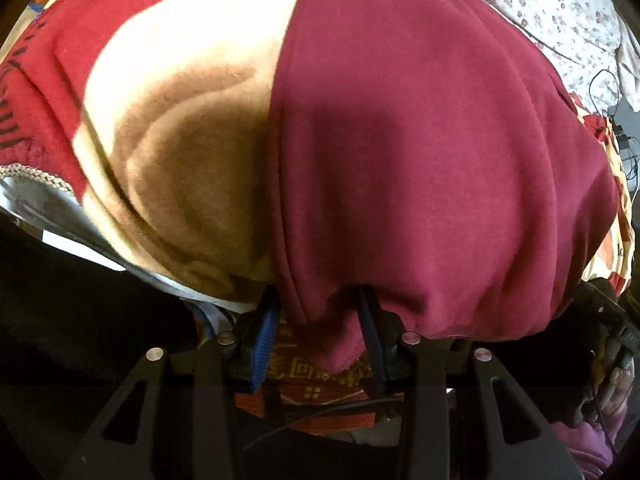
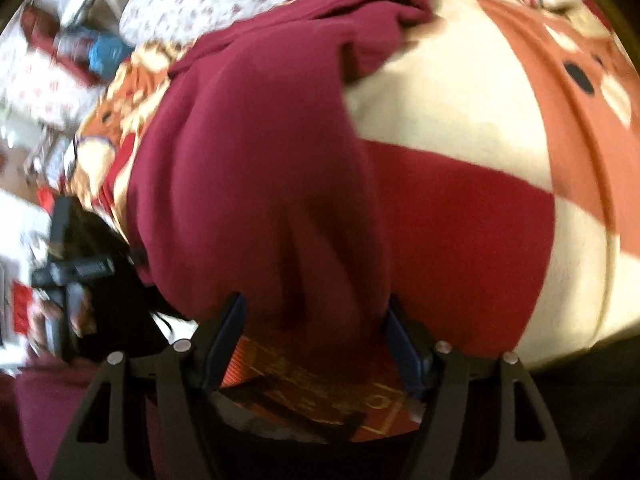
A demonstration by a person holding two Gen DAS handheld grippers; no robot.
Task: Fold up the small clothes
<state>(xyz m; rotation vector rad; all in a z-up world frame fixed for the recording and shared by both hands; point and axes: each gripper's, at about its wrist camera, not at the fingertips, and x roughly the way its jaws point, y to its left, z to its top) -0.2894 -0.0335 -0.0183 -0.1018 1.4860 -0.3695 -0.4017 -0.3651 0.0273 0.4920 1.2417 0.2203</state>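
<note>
A maroon fleece garment (image 1: 420, 152) lies on a patterned blanket and fills the right of the left wrist view. Its hem bunches between the fingers of my left gripper (image 1: 318, 300), whose jaws stand apart around the fold; the fingertips are hidden under the cloth. In the right wrist view the same garment (image 2: 256, 168) hangs in a thick fold that runs down between the fingers of my right gripper (image 2: 314, 304). Those jaws are wide apart with the cloth between them. Both blue finger pads (image 2: 226, 340) show only in part.
The blanket (image 2: 460, 208) is red, cream and orange with a cartoon animal print. A floral sheet (image 1: 560, 12) lies beyond it. Cables (image 1: 604, 92) trail at the right edge. The other gripper (image 2: 68, 264) and clutter show at the left of the right wrist view.
</note>
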